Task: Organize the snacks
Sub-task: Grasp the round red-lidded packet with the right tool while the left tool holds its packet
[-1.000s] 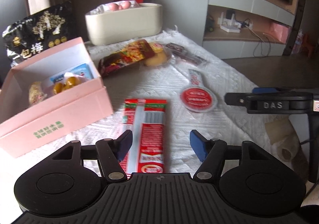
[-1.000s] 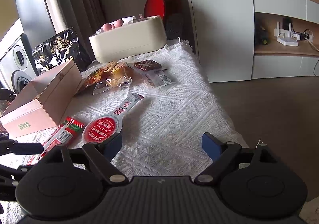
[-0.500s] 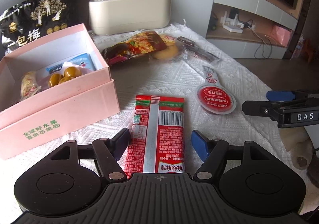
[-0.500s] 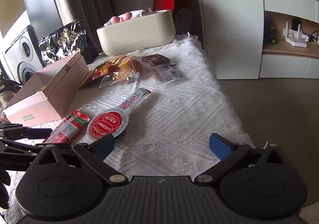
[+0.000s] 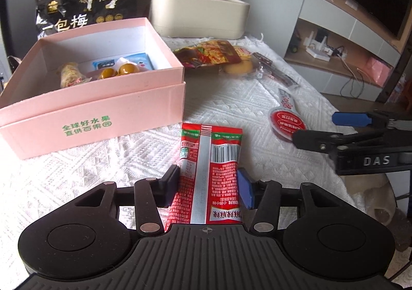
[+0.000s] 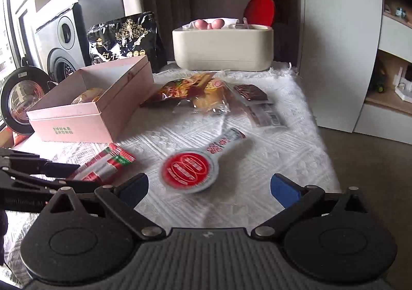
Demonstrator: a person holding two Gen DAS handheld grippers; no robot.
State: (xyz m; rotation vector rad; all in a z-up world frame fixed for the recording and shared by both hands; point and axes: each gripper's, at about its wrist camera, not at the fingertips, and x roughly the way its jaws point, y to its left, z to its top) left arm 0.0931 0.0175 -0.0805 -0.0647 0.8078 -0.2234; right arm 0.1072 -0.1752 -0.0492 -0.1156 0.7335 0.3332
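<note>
My left gripper [image 5: 208, 187] is shut on a red snack packet [image 5: 211, 161] that lies on the white cloth, its pads pressed on both long edges. The packet also shows in the right wrist view [image 6: 103, 166]. An open pink box [image 5: 103, 107] with several snacks inside stands to the left; it shows in the right wrist view too [image 6: 103, 109]. My right gripper [image 6: 208, 189] is open and empty, just short of a round red jelly cup with a long tab [image 6: 190, 168]. The right gripper shows in the left wrist view [image 5: 322, 130] beside that cup [image 5: 285, 119].
A loose pile of snack bags [image 6: 195, 91] lies behind the cup. A cream tissue box [image 6: 221, 47] and a black plum bag [image 6: 123, 37] stand at the back. The cloth's right edge [image 6: 316, 122] drops to the floor. A round mirror [image 6: 20, 101] stands at the left.
My left gripper moved forward over the red packet and closed on it. My right gripper moved forward toward the jelly cup and stayed open.
</note>
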